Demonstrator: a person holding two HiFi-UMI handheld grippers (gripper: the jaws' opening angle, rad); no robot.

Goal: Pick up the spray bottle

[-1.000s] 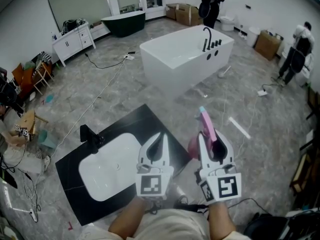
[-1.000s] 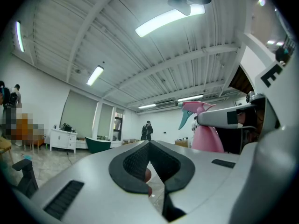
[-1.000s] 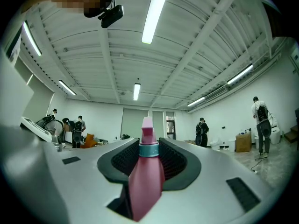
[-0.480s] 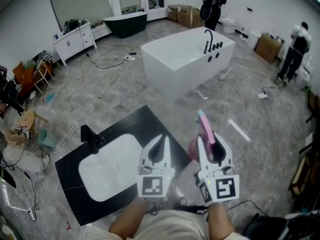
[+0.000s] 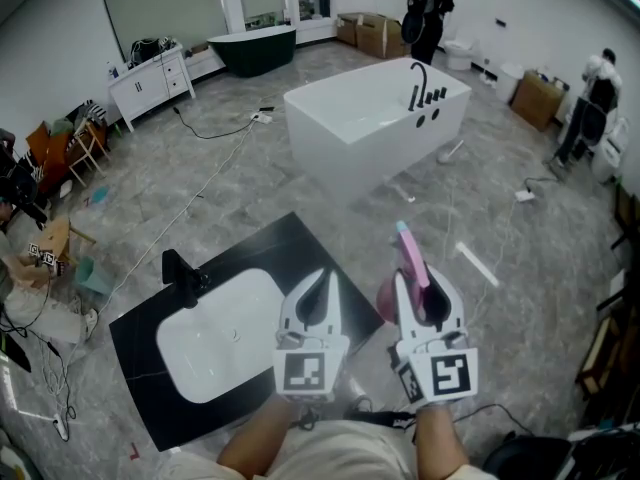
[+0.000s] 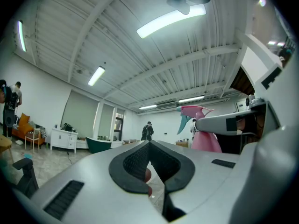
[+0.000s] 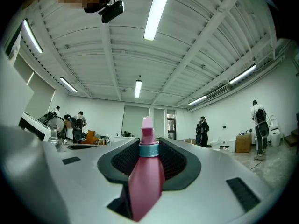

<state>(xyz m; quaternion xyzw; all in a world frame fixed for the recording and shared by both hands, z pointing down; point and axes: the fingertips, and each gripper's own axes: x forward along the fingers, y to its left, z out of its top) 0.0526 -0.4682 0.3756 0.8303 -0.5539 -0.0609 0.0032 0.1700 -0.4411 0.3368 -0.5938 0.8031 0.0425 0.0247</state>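
Room: large showroom with a grey marbled floor (image 5: 200, 178) and a ribbed white ceiling with strip lights.

Fixtures:
- White freestanding bathtub (image 5: 350, 128), centre of the floor, with a black tap (image 5: 415, 76) on its far rim.
- Dark green bathtub (image 5: 250, 46) and white cabinet (image 5: 150, 80) along the far wall.
- Cardboard boxes (image 5: 375, 33) at the back. One person (image 5: 425, 8) stands beside them and a second person (image 5: 590, 103) is at the right edge.
- Black bench (image 5: 290, 243), set cornerwise low in the head view, carrying a white sink basin (image 5: 215, 333). A black faucet (image 5: 180, 273) stands at the bench's far left edge.

Grippers:
- Left gripper (image 5: 322, 276): over the bench's right corner. Its jaws are pressed together with nothing clamped between them.
- Right gripper (image 5: 422, 283): just past the bench's right corner, over the floor, with its jaws clamped on the bottle's body.

Task item:
- Spray bottle (image 5: 412, 253): pink, with a teal collar and trigger. It is held upright in the right gripper, with its neck and spray head rising above the jaws. It is off the bench and clear of the floor, just beside the left gripper.
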